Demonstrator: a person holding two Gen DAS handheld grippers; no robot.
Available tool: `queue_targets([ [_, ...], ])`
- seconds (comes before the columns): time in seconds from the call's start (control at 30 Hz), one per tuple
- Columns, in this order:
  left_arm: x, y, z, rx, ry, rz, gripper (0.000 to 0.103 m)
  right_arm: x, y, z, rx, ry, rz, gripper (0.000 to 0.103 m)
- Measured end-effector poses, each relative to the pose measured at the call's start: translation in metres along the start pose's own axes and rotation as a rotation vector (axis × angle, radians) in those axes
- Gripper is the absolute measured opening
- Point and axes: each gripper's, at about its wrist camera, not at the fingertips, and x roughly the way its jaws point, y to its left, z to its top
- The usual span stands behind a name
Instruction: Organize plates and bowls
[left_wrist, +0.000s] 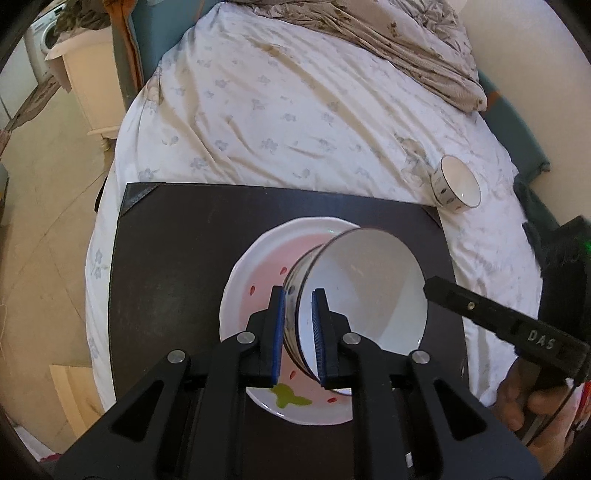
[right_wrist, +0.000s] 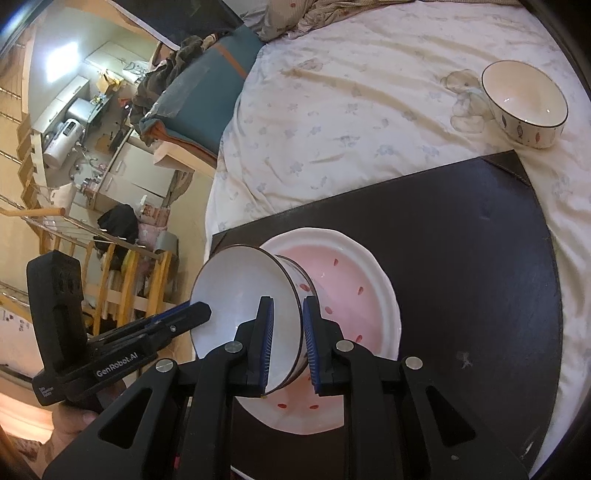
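Observation:
A white bowl (left_wrist: 365, 291) with a dark rim is held between both grippers, tilted, just over a pink strawberry-pattern plate (left_wrist: 258, 277) on a dark mat (left_wrist: 166, 258). My left gripper (left_wrist: 299, 295) is shut on the bowl's near rim. My right gripper (right_wrist: 288, 306) is shut on the opposite rim of the same bowl (right_wrist: 240, 295), with the plate (right_wrist: 354, 280) behind it. Whether the bowl's foot touches the plate I cannot tell. A second patterned bowl (left_wrist: 456, 184) sits on the bed sheet beyond the mat's far right corner; it also shows in the right wrist view (right_wrist: 524, 99).
The mat (right_wrist: 461, 240) lies on a bed with a white flowered sheet (left_wrist: 295, 110) and a crumpled beige blanket (left_wrist: 406, 40) at the far end. A white nightstand (left_wrist: 88, 81) stands left of the bed. Wooden racks and clutter (right_wrist: 92, 240) are beside the bed.

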Motion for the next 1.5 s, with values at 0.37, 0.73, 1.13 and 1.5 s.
queue_targets([
  [0.37,0.015,0.011,0.007,-0.057,0.042,-0.017,0.012,0.012,-0.007,0.011,0.027,0.001,0.025,0.02],
  [0.73,0.01,0.008,-0.005,-0.028,0.059,-0.019,0.011,0.012,-0.006,0.008,0.011,0.014,0.024,0.02],
  [1.13,0.011,0.005,-0.009,-0.004,0.065,-0.012,0.01,0.01,-0.004,-0.003,-0.017,0.02,0.009,0.02],
  [1.5,0.01,0.006,-0.012,-0.023,0.069,-0.008,0.01,0.008,-0.003,-0.005,-0.017,0.023,0.016,0.02],
])
